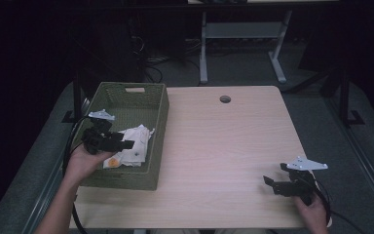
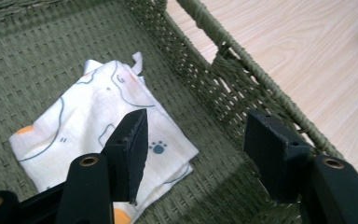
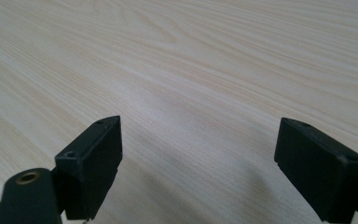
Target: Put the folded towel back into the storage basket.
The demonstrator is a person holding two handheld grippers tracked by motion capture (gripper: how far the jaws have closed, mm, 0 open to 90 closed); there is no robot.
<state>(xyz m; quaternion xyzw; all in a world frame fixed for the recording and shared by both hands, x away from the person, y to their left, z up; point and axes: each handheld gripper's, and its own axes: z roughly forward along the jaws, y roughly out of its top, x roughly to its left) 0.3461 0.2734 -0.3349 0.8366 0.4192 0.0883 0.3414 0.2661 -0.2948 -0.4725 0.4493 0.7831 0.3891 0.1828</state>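
1. Step judged: cloth (image 2: 98,135) is laid in basket (image 1: 158,122), flat on the woven floor near the right wall; release looks done.
2. L gripper (image 2: 193,154) is held just above the cloth; jaws are parted approx. two-thirds, nothing is gripped, no pad is pressed on the fabric.
3. R gripper (image 3: 212,172) is parked low over the bare surface (image 3: 191,56), well apart from the basket; jaws are spread wide, nothing is held.
4. Next move: L gripper is to be lifted clear w/o snagging cloth or wall.
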